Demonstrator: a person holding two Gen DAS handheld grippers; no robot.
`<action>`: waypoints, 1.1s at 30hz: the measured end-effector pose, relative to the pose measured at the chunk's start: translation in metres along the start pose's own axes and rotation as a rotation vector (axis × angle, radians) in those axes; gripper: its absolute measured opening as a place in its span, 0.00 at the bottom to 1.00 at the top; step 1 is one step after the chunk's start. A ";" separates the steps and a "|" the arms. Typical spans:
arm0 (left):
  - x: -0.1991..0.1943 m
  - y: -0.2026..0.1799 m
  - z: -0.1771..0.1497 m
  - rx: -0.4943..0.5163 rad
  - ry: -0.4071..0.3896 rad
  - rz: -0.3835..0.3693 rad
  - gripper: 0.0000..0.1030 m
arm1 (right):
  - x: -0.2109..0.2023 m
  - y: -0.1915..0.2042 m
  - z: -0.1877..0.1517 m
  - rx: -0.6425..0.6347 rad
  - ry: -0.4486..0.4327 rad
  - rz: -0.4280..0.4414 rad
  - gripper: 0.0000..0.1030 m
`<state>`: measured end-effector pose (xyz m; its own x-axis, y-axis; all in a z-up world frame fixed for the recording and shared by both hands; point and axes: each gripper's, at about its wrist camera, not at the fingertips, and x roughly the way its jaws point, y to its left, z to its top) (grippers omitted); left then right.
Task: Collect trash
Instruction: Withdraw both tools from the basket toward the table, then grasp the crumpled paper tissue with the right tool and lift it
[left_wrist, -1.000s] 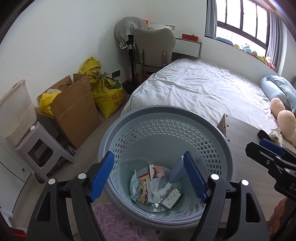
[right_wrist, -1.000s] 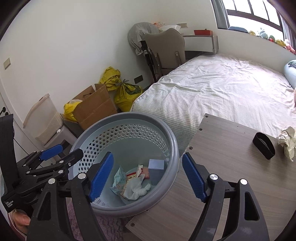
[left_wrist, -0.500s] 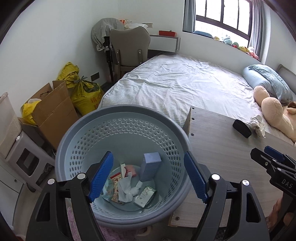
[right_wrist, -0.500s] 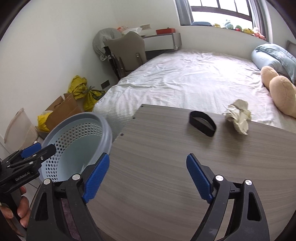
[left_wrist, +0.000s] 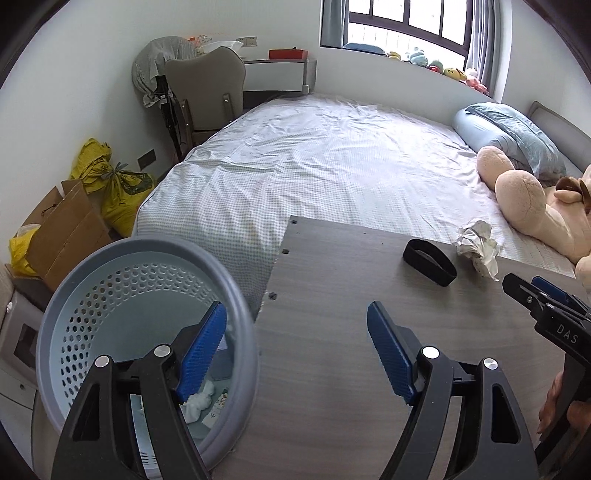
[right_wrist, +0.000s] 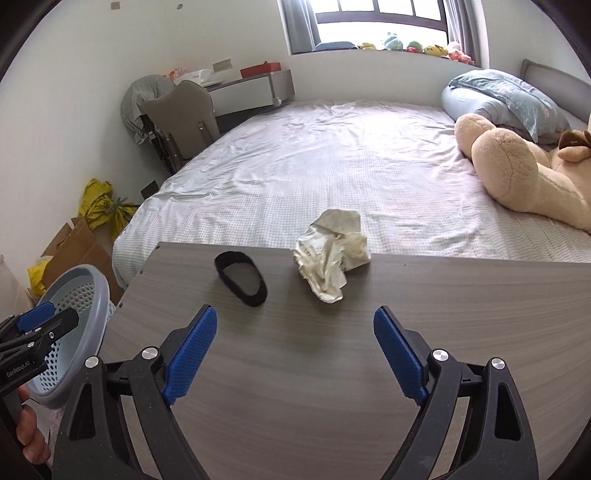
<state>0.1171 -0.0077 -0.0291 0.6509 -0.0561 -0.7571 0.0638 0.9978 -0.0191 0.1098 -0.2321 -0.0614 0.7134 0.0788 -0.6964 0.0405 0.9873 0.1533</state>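
The left black two-finger gripper with blue ribbed pads (left_wrist: 295, 354) was held level, its jaws spread wide with nothing between them. The right black gripper with matching blue pads (right_wrist: 295, 356) was likewise spread wide and empty, pointing forward. A bare hand (right_wrist: 31, 435) gripped the left gripper's handle from below.
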 end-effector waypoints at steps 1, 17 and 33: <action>0.004 -0.007 0.003 -0.002 0.003 -0.003 0.73 | 0.004 -0.004 0.005 -0.006 0.003 0.000 0.84; 0.049 -0.064 0.027 -0.006 0.052 0.028 0.73 | 0.070 -0.028 0.045 -0.102 0.101 0.061 0.92; 0.065 -0.077 0.030 -0.013 0.082 0.054 0.73 | 0.098 -0.027 0.043 -0.164 0.147 0.074 0.66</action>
<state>0.1774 -0.0893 -0.0574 0.5893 0.0004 -0.8079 0.0198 0.9997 0.0149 0.2091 -0.2565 -0.1039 0.6002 0.1588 -0.7839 -0.1305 0.9864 0.0999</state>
